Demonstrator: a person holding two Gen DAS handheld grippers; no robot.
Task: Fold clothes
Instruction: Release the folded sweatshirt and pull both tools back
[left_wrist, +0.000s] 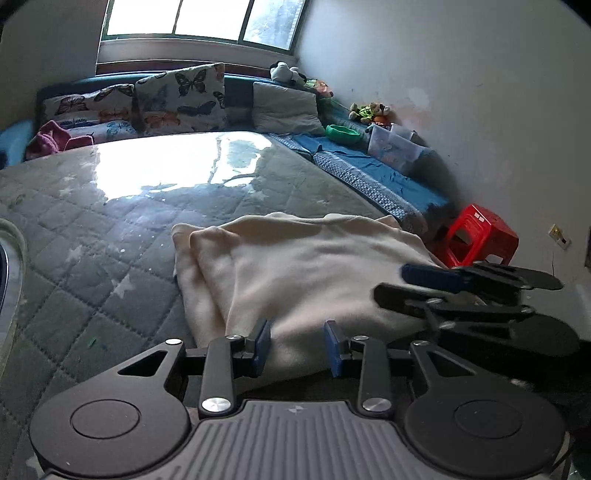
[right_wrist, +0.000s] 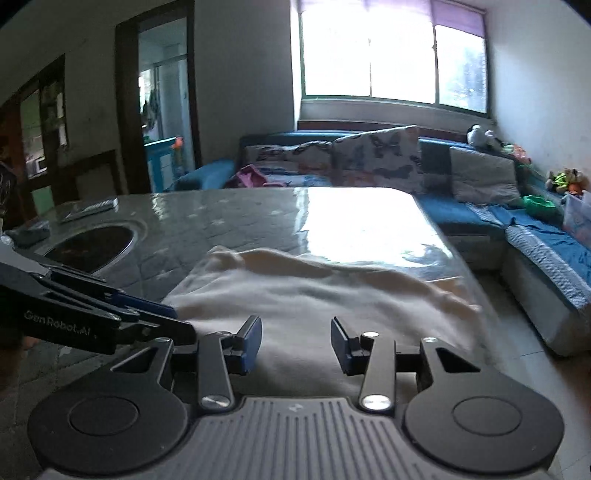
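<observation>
A cream garment (left_wrist: 295, 266) lies folded on the near right part of the quilted table (left_wrist: 92, 236); it also shows in the right wrist view (right_wrist: 314, 295). My left gripper (left_wrist: 297, 341) is open, its blue pads apart just over the garment's near edge, holding nothing. My right gripper (right_wrist: 295, 343) is open too, over the near edge of the same garment. The right gripper shows at the right of the left wrist view (left_wrist: 391, 284), and the left gripper shows at the left of the right wrist view (right_wrist: 177, 321), both beside the cloth.
A round inset plate (right_wrist: 92, 245) sits in the table at the left. A blue sofa (left_wrist: 369, 170) with butterfly cushions (left_wrist: 181, 96) runs behind and to the right. A red stool (left_wrist: 476, 236) stands by the wall. A green bowl (left_wrist: 341, 133) and a clear box (left_wrist: 395, 146) lie on the sofa.
</observation>
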